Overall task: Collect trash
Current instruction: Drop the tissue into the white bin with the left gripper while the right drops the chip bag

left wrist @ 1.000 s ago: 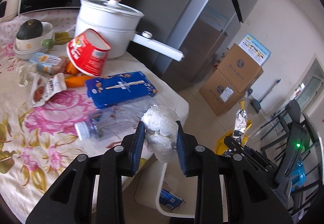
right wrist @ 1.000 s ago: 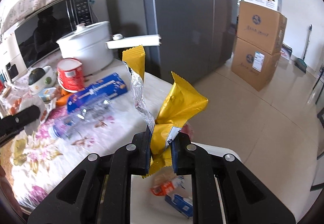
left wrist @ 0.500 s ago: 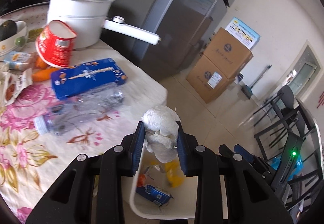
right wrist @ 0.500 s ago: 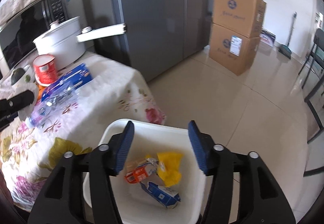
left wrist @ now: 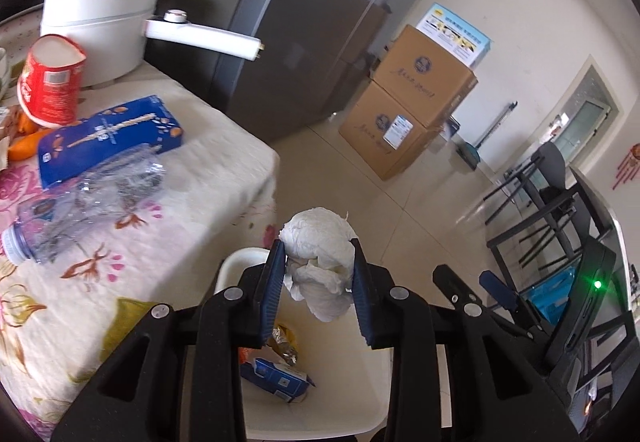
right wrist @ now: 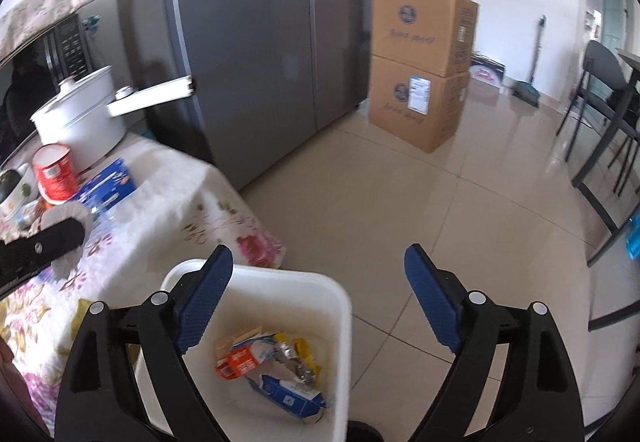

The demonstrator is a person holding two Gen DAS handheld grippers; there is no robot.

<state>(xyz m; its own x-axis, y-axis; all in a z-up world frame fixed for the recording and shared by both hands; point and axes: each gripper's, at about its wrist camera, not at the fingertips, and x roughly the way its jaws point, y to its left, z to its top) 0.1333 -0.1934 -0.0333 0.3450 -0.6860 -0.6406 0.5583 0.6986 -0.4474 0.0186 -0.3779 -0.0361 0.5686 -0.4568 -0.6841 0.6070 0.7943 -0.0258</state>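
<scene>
My left gripper (left wrist: 318,282) is shut on a crumpled white tissue wad (left wrist: 320,262) and holds it above the white trash bin (left wrist: 372,414). The bin also shows in the right wrist view (right wrist: 340,306), on the floor beside the table; it holds a yellow wrapper (right wrist: 302,348), an orange carton (right wrist: 238,360) and a blue carton (right wrist: 292,396). My right gripper (right wrist: 318,302) is open and empty above the bin's right rim. The left gripper's finger (right wrist: 44,242) shows at the far left of the right wrist view.
The floral-cloth table (left wrist: 172,242) carries a crushed clear bottle (left wrist: 84,202), a blue box (left wrist: 108,134), a red cup (left wrist: 52,82) and a white pot (left wrist: 96,18). A grey fridge (right wrist: 260,42), stacked cardboard boxes (right wrist: 420,74) and dark chairs (right wrist: 608,114) stand around the tiled floor.
My right gripper let the yellow wrapper drop into the bin and opened wide. My left gripper carried the tissue wad from over the table edge to above the bin.
</scene>
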